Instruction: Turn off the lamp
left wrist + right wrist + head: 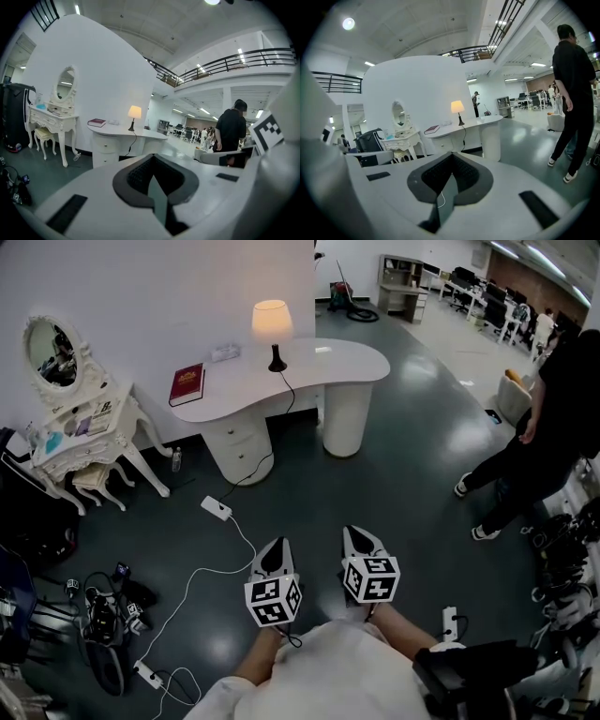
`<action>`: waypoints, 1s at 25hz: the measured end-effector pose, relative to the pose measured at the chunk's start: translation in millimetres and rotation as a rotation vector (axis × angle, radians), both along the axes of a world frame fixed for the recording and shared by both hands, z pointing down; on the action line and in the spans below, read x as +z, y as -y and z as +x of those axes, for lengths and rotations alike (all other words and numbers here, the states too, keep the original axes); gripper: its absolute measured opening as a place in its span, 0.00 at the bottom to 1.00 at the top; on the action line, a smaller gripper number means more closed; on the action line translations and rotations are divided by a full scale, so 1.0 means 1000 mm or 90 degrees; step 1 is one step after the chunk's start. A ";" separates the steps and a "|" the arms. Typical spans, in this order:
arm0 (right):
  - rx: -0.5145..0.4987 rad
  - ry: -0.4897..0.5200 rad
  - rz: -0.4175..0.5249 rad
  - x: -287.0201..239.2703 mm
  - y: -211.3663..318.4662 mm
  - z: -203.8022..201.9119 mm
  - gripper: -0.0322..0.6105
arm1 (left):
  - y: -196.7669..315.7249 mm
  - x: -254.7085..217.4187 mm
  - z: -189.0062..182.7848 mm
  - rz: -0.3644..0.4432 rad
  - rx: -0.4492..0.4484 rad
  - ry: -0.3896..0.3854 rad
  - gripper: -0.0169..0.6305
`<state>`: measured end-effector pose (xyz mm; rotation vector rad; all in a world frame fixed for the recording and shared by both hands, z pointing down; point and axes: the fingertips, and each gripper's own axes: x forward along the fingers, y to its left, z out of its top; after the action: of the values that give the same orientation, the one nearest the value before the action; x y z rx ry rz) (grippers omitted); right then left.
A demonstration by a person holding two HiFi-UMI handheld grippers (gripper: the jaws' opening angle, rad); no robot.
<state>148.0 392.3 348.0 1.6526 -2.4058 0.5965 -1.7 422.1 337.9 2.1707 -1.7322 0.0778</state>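
Two drawers (239,439) in the pedestal of the white curved bench (323,371) are shut, so their contents are hidden. On the bench top the lamp (272,330) stands near the wall with its shade glowing. A red book (187,384) lies toward the left end. The lamp's dark cord (281,401) drops over the front edge toward a white power strip (217,508) on the floor. The left claw (276,554) and right claw (362,545) are held side by side over the floor, well apart from the lamp. Each has its jaws pressed together on nothing. Both point toward the bench, tilted slightly downward, with forearms trailing behind. A person (548,427) stands at right.
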 end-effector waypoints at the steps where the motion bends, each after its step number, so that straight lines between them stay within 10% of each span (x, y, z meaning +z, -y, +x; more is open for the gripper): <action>1: 0.000 0.001 -0.001 0.001 0.003 0.002 0.05 | 0.002 0.001 0.002 -0.001 0.001 0.003 0.04; 25: 0.040 -0.017 -0.024 0.013 0.119 -0.005 0.05 | 0.144 0.014 -0.027 -0.008 0.018 -0.018 0.04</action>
<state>143.3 273.5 361.4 1.7152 -2.3181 0.6218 -28.7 278.1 352.3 2.1767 -1.6815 0.0648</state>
